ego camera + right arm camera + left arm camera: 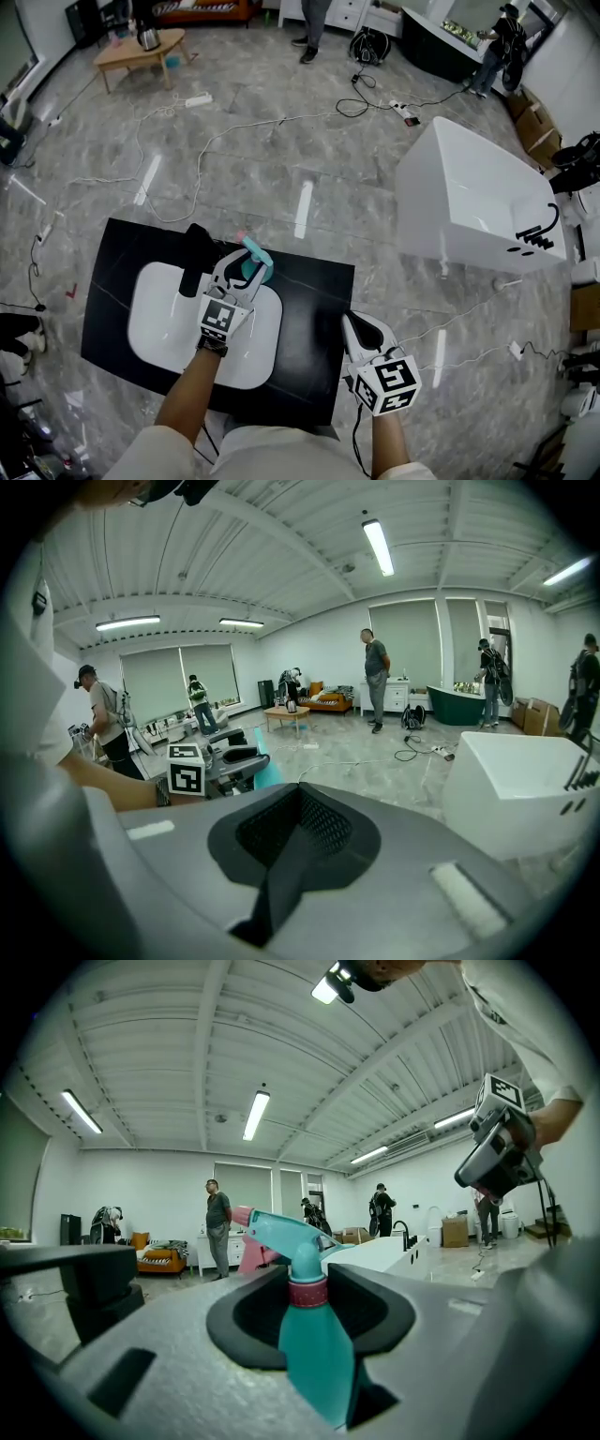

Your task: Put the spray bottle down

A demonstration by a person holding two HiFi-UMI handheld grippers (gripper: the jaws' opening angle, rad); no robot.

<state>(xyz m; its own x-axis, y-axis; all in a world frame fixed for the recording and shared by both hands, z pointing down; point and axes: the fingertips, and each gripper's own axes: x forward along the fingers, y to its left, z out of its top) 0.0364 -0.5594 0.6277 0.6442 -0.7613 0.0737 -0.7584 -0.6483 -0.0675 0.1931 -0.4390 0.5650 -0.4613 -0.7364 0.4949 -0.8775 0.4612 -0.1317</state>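
The left tongs clamp the teal spray bottle just below its pink collar, above the white basin in the black counter. The right tongs hang clenched, empty. The light, smooth plastic probably flexes, so the stiffer neck looks the safest hold.

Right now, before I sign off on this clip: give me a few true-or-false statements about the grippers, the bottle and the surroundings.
1. The left gripper is clamped on the spray bottle. True.
2. The spray bottle is red. False: it is teal with a pink nozzle.
3. The right gripper holds a cloth. False: its jaws are together with nothing between them.
4. A white bathtub stands on the floor to the right of the black counter. True.
5. The faucet at the sink is chrome. False: it is black.
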